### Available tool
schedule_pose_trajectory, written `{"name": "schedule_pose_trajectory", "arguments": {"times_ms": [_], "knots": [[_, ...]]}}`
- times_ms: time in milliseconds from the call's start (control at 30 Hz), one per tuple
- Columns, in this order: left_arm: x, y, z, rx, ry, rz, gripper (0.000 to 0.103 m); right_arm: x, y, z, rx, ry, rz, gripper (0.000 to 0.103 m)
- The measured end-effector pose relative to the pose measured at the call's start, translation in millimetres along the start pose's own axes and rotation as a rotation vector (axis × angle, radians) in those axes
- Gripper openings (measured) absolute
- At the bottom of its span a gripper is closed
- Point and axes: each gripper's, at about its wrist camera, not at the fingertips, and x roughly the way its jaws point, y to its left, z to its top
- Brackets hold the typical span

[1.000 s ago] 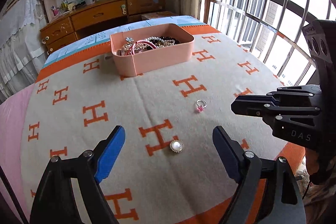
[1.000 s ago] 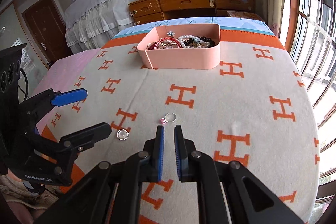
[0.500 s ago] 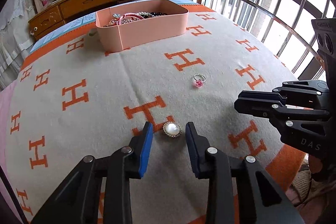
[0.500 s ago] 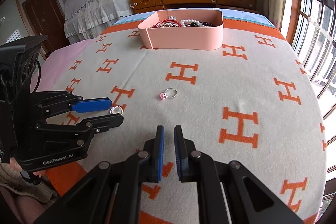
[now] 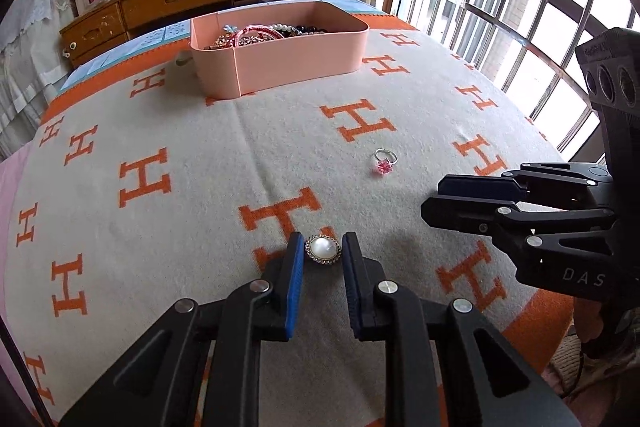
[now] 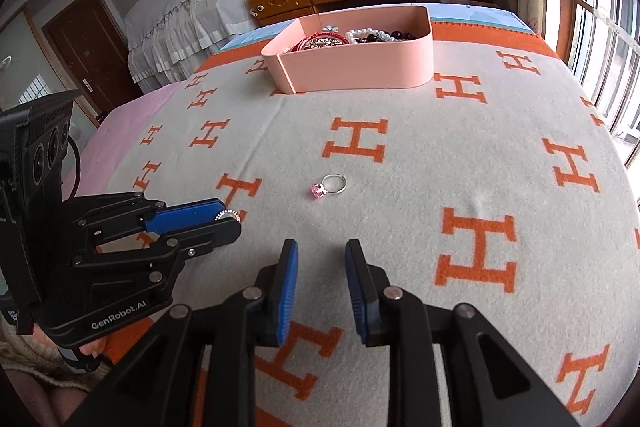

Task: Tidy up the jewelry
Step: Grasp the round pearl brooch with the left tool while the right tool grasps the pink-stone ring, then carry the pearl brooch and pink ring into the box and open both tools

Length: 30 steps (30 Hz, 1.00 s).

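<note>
Left claw (image 5: 322,247) perhaps touching brooch (image 5: 323,248), blanket (image 5: 200,155)

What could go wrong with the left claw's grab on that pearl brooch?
1. The round pearl brooch with the rhinestone rim lies flat on the soft H-patterned blanket; the left claw straddles it closely and may pinch fabric or pop it out.
2. The right claw, open, points at the silver ring with the pink stone; the claws sit close and could bump.

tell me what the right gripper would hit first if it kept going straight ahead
Most likely the pink-stone ring, lying on the blanket just ahead of the right gripper and roughly in line with its open jaws. Height is unclear, so it might pass above it.
</note>
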Motion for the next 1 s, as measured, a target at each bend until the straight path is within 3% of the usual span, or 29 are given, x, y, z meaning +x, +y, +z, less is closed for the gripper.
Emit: {"name": "schedule_pose_trajectory", "arguments": {"times_ms": [300,833,900,967,1000], "knots": [[-5.6,7.5,-6.9,-0.021,-0.008,-0.020,0.017,20.7,-0.5,25.0,0.062,-0.018,0.030,0.026],[-3.8,21.5,-9.1,-0.053,-0.021,-0.063,0.017,32.8,34.8,27.2,-0.178,-0.018,-0.178,0.026],[-3.8,22.2,-9.0,-0.056,-0.020,-0.066,0.017,33.5,39.0,25.7,-0.210,-0.017,-0.204,0.025],[-4.4,23.0,-9.3,-0.059,-0.019,-0.068,0.017,33.1,39.9,25.4,-0.216,-0.017,-0.210,0.011],[-4.4,23.6,-9.0,-0.065,-0.019,-0.068,0.017,32.8,39.2,25.6,-0.213,-0.018,-0.209,0.009]]}}
